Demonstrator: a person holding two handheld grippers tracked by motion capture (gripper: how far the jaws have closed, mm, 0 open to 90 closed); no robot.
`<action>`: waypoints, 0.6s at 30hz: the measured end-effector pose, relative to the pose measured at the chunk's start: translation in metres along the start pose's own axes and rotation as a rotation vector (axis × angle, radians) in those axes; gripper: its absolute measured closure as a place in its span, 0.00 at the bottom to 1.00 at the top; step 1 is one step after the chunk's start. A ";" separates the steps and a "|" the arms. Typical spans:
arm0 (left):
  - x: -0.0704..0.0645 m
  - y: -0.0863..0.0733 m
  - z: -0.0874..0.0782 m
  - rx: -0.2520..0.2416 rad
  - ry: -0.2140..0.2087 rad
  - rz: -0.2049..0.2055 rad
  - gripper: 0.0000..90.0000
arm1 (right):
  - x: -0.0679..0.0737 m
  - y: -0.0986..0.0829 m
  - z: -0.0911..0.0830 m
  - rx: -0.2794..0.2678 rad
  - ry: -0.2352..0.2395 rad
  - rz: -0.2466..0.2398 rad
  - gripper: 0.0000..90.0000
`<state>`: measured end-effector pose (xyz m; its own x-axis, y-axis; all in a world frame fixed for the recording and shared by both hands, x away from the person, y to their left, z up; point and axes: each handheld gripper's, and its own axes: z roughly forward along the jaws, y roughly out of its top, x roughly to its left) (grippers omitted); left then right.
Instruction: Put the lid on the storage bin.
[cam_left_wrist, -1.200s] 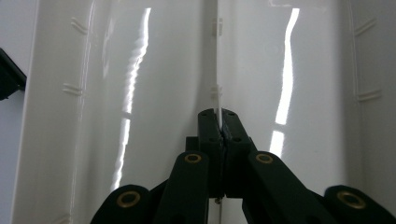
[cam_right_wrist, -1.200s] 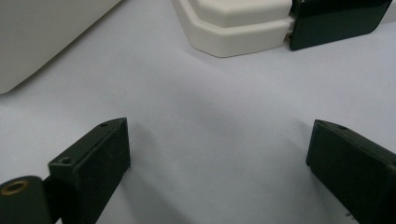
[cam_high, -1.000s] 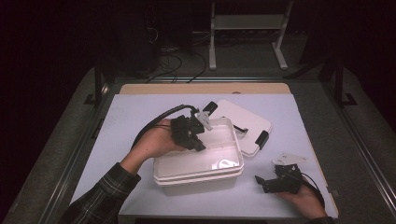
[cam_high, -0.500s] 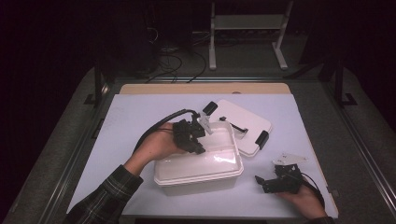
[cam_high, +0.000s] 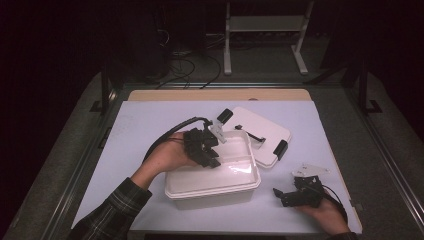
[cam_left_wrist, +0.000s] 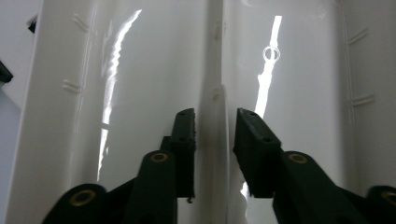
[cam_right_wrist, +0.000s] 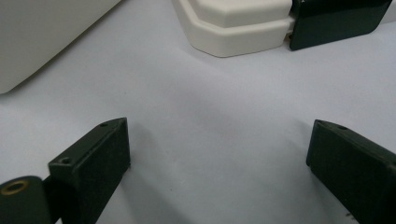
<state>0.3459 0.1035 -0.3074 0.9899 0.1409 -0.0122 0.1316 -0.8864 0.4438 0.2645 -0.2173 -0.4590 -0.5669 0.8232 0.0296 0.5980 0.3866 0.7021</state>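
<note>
Nearest the person, the right tongs (cam_high: 296, 196) rest low on the table (cam_high: 150, 125), jaws wide apart with nothing but bare white surface between them; in the right gripper view a corner of the lid (cam_right_wrist: 243, 21) and one of its black latches (cam_right_wrist: 336, 18) lie just ahead.

Next out, the white plastic storage box (cam_high: 212, 182) sits at mid-table, open side up, its long axis running roughly left to right across the table with the far end swung slightly away. The left tongs (cam_high: 210, 155) reach over its left rim, and in the left gripper view the jaws straddle the thin rim wall (cam_left_wrist: 215, 116), one jaw each side, close to it; I cannot tell if they are actually pinching it.

Beyond the box, touching or nearly touching its far right corner, the lid (cam_high: 260, 132) lies flat, its long axis angled from far left to near right, with a black latch (cam_high: 281, 147) at each end.

The step in hand looks like taking hold of the box by its rim. The next move probably calls for a firm pinch on that wall before lifting or sliding, and the free right tongs could steady the opposite side.
</note>
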 end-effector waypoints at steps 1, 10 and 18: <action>0.000 0.000 0.000 0.000 0.000 0.000 0.66 | 0.000 0.000 0.000 0.000 0.000 0.000 0.06; 0.002 -0.019 -0.028 -0.049 0.014 -0.052 0.39 | 0.000 0.000 0.000 0.000 0.000 -0.001 0.06; 0.000 -0.050 -0.050 -0.059 0.062 -0.097 0.27 | 0.000 0.000 0.000 0.001 -0.001 -0.002 0.06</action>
<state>0.3367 0.1703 -0.2848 0.9674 0.2534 -0.0032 0.2216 -0.8398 0.4956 0.2645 -0.2172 -0.4590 -0.5673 0.8230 0.0272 0.5972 0.3885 0.7017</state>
